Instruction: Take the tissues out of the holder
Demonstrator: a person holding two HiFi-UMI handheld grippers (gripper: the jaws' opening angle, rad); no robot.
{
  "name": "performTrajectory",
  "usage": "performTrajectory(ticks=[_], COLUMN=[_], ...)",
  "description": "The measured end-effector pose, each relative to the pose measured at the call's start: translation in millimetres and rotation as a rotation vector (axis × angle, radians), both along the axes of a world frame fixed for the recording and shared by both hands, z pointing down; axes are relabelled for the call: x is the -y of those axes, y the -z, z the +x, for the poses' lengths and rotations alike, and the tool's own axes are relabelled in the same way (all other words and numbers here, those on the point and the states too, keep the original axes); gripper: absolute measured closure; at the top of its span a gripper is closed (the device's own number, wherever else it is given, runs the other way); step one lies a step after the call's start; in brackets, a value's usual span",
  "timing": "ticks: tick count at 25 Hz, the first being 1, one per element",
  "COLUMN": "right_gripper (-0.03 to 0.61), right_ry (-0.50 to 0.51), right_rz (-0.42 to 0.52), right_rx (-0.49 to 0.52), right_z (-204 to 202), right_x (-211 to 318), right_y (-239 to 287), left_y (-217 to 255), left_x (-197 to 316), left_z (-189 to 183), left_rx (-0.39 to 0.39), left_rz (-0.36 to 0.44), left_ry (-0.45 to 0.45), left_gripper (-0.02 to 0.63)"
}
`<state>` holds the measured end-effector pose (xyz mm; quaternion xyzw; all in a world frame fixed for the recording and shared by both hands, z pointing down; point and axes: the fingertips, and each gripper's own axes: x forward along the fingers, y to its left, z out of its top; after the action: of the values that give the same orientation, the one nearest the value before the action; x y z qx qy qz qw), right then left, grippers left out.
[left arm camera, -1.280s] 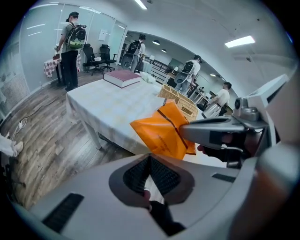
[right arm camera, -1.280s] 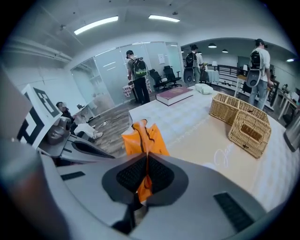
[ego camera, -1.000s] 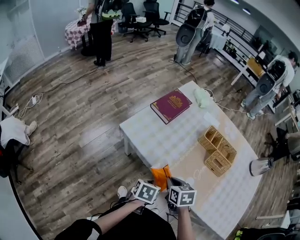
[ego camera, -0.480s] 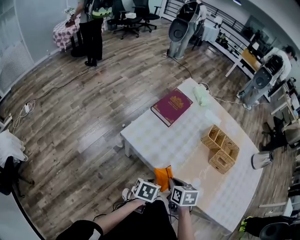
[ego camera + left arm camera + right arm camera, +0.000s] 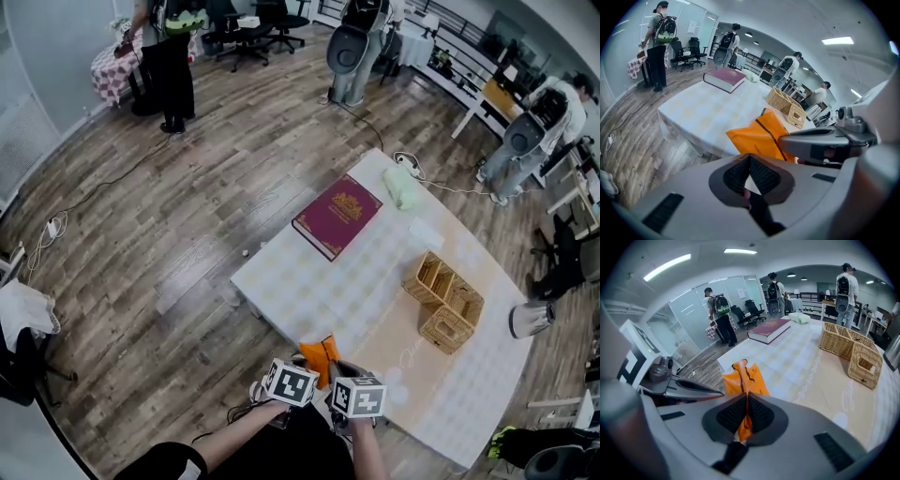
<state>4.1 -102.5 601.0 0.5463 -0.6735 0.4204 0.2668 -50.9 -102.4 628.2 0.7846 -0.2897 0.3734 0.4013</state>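
**Operator:** Location of the orange tissue holder (image 5: 319, 357)?

**Inspector:** It is at the near edge of the white table (image 5: 328, 277), upright, with its top pinched into a crease.

**Operator:** State of the right gripper (image 5: 746, 414)?

**Inspector:** The jaws are fully closed on the holder. Its orange material runs between both pads.

**Operator:** And the left gripper (image 5: 749, 172)?

**Inspector:** The jaws are closed with the pads meeting at the tips, just beside the holder. A pale sliver shows behind the pads, and what it is cannot be determined.

**Operator:** Surroundings?

**Inspector:** A maroon book (image 5: 337, 216) and a pale green bundle (image 5: 403, 192) lie at the far end. Wicker baskets (image 5: 445, 302) sit to the right, well apart from the holder.
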Motion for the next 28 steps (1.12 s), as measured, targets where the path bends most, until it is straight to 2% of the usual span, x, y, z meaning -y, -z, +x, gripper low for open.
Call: performTrajectory(ticks=[5, 10, 16, 20, 28], right_gripper=[0.565, 0.565, 0.565, 0.565, 0.565], right_ry=[0.037, 0.079, 0.053, 0.041, 0.007], right_rz=[0.03, 0.063, 0.059, 0.044, 0.04], right_rx=[0.037, 0.074, 0.109, 0.123, 0.087], right_z=[1, 12, 17, 18, 13], right_x=[48, 85, 104, 108, 136], right_y=[7, 12, 8, 4, 5], left_y=[13, 28, 28, 27, 19], left_x=[41, 78, 101, 108, 136], left_z=[2, 6, 7, 15, 13], left_rx=[0.053, 0.077, 0.127, 0.123, 0.076], left_rz=[0.045, 0.071, 0.083, 0.071, 0.079], left_ry=[0.007, 0.069, 0.086, 0.07, 0.016], left_gripper=[0.607, 0.607, 0.607, 0.607, 0.607])
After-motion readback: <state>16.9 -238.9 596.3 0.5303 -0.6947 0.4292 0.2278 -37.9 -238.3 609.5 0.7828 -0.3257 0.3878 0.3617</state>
